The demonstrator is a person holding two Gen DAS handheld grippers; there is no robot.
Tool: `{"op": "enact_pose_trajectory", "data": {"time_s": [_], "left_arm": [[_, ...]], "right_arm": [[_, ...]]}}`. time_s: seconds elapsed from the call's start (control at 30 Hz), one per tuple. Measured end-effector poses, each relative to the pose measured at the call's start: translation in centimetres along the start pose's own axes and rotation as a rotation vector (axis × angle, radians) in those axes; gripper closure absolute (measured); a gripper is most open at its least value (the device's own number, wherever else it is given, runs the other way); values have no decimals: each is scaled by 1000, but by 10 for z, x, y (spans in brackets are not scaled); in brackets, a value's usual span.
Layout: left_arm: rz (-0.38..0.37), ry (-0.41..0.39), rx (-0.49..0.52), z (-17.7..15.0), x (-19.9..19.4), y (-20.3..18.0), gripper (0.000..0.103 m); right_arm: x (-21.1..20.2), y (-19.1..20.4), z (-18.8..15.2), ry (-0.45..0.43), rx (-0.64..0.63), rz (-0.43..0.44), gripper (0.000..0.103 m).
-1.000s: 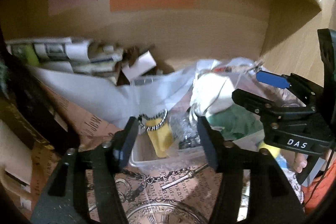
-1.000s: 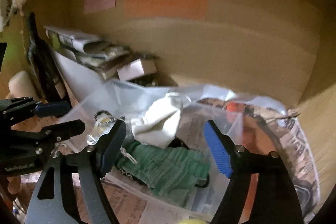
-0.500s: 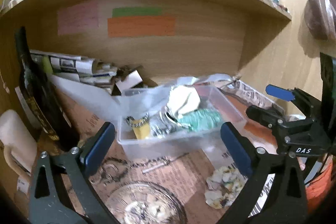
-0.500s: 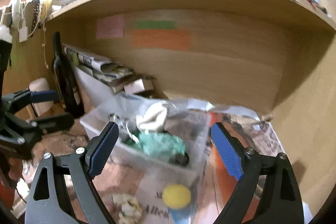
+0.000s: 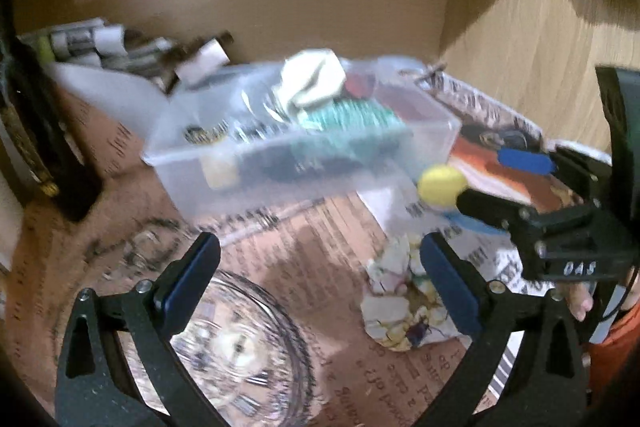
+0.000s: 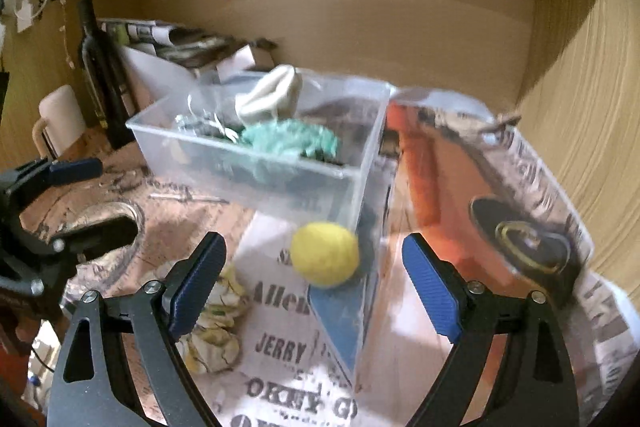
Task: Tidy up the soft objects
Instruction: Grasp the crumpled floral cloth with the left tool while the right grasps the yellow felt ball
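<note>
Left tongs [image 5: 320, 267]: I am holding them wide apart and empty above the bench [image 5: 304, 251], with nothing between the blue pads.
Right tongs [image 6: 314, 263]: I am holding these spread wide too, gripping nothing; the yellow ball [image 6: 324, 254] is sitting on the bench between the two pads, touching neither.
Clear bin [image 6: 256, 167]: standing on the bench beyond both tongs, toward the wooden back wall.
Bin contents: a green knitted cloth [image 6: 288, 143] is lying inside with a white cloth [image 6: 272, 95] bunched on top of it; darker items beneath are blurred and I cannot tell what they are.
Yellow ball, position: lying outside the bin, just beside its near right corner, on printed newspaper [image 6: 280, 311].
Crumpled floral cloth [image 5: 404, 307]: lying on the bench outside the bin, just beside the right pad of the left tongs.
Glass bowl [image 5: 236, 347]: sitting on the bench under the left tongs.
Image quality: both views are motion-blurred.
</note>
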State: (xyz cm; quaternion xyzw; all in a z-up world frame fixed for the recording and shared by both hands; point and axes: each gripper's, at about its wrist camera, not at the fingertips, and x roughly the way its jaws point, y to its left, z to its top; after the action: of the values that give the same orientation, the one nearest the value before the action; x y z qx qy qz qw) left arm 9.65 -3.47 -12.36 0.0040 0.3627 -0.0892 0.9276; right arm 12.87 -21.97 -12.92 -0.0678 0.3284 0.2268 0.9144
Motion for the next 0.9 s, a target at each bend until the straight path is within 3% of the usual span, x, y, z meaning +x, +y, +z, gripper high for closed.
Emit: {"op": "enact_pose_trajectory", "data": {"time_s": [0.07, 0.13, 0.27, 0.37, 0.4, 0.47, 0.6, 0.7, 0.9], "left_arm": [[-10, 26, -2, -8, 7, -3, 5], [-27, 55, 3, -14, 13, -6, 20], [-49, 88, 7, -23, 21, -12, 29], [-87, 111, 16, -25, 23, -17, 43], [-104, 126, 17, -26, 25, -17, 52], [-100, 128, 15, -28, 28, -17, 58], [-131, 129, -16, -26, 27, -14, 89], [-140, 126, -40, -23, 25, -9, 95], [-118, 51, -53, -11, 2, 1, 96]], "right_arm": [[4, -3, -5, 21, 20, 11, 17], [11, -6, -5, 54, 40, 31, 26], [23, -6, -6, 100, 45, 47, 37], [32, -6, -8, 123, 45, 45, 46], [35, -7, -8, 134, 49, 49, 52], [41, -8, -11, 151, 60, 58, 62], [36, -9, -13, 133, 69, 61, 64], [28, -7, -13, 102, 63, 62, 65], [9, 0, -7, 47, 34, 65, 65]]}}
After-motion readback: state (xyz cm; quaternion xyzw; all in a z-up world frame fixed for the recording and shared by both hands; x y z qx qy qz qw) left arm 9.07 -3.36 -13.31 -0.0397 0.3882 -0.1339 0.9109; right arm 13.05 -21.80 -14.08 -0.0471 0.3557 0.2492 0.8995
